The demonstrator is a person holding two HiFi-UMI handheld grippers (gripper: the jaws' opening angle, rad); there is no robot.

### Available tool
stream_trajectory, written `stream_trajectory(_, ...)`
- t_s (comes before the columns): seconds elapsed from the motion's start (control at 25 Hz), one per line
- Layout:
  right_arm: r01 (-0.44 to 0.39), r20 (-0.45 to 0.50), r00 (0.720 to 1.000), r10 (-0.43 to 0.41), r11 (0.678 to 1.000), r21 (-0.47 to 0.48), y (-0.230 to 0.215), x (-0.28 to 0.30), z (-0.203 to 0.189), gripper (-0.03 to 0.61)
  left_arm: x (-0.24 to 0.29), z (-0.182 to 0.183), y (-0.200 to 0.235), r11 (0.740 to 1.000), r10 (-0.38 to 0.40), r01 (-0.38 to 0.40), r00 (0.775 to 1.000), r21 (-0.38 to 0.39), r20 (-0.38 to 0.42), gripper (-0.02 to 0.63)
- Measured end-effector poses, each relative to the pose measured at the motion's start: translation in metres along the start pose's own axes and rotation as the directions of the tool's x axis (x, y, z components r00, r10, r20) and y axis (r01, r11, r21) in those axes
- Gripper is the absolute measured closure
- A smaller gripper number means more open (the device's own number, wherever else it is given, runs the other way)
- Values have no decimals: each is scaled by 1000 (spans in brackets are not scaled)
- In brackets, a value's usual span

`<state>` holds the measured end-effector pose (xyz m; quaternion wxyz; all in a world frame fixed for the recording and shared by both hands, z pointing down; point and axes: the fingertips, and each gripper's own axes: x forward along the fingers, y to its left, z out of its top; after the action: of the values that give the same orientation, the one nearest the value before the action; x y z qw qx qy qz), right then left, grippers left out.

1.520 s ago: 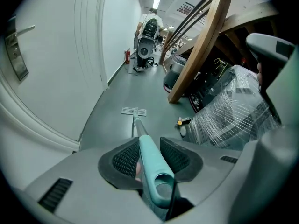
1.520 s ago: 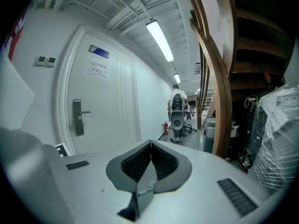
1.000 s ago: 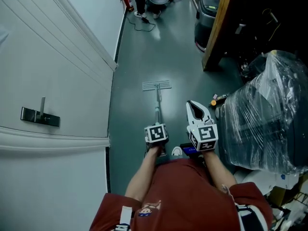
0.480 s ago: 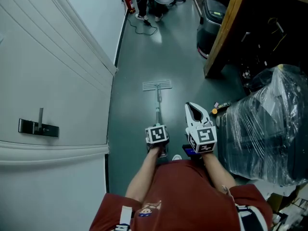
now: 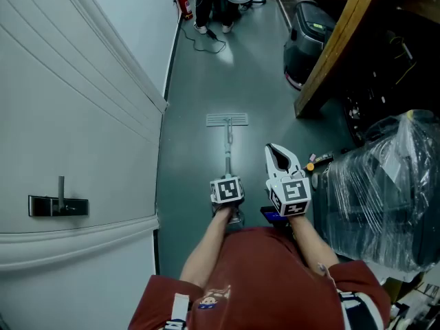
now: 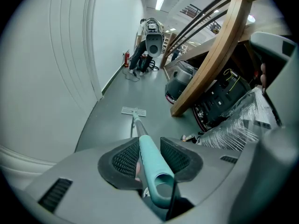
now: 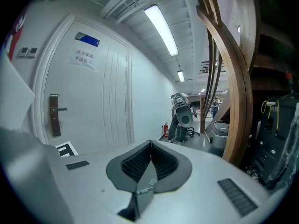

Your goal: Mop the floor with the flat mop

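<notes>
Recorder: Handling of the flat mop (image 5: 227,145), with its pale teal grip, thin metal pole and narrow grey rectangular head. What is your estimate?

Checker: Light, I judge. The pole looks stiff and long. The head (image 5: 227,120) probably swivels at its joint, so it may flip if lifted. The teal grip (image 6: 150,167) looks like smooth plastic and is likely to slip in a loose clamp. The best hold is the upper end of the grip, with a second hold lower on the pole for leverage.

Recorder: Tool state?

Checker: Left gripper (image 5: 227,188) has both ribbed pads pressed on the teal grip, near its open top end. Right gripper (image 5: 280,158) has its jaws flat together with nothing between them. It hangs just beside the left, off the mop.

Recorder: Position and look?

Checker: The head lies flat on the dark green floor (image 5: 199,81), ahead of the person and square across the corridor. It sits between the white panelled door (image 5: 82,115) on the left and the slanted wooden beam (image 5: 337,47) on the right. The pole slopes up from the head's centre to the left gripper. The head is pale and thin, too small to tell whether it is wet.
</notes>
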<state>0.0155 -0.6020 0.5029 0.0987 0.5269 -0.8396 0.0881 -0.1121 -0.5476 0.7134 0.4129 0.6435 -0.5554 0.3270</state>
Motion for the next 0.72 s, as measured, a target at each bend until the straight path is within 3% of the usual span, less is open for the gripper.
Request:
stream_trajectory(0.32, 37, -3, 999, -37, 999, -12, 16, 56, 17, 558, 18, 51, 40, 999, -36, 36, 999, 14, 9, 460)
stream_trajectory(0.48, 56, -6, 998, -56, 998, 0, 11, 71, 18, 558, 29, 67, 41, 997, -72, 72, 997, 14, 5, 460)
stream_trajectory(0.64, 67, -16, 998, -67, 998, 15, -2, 88, 16, 558, 37, 86, 46, 999, -29, 29, 1000, 45, -8, 461)
stream_trajectory(0.72, 70, -18, 997, -70, 997, 26, -15, 98, 17, 558, 49, 95, 32, 997, -70, 71, 997, 31, -11, 462)
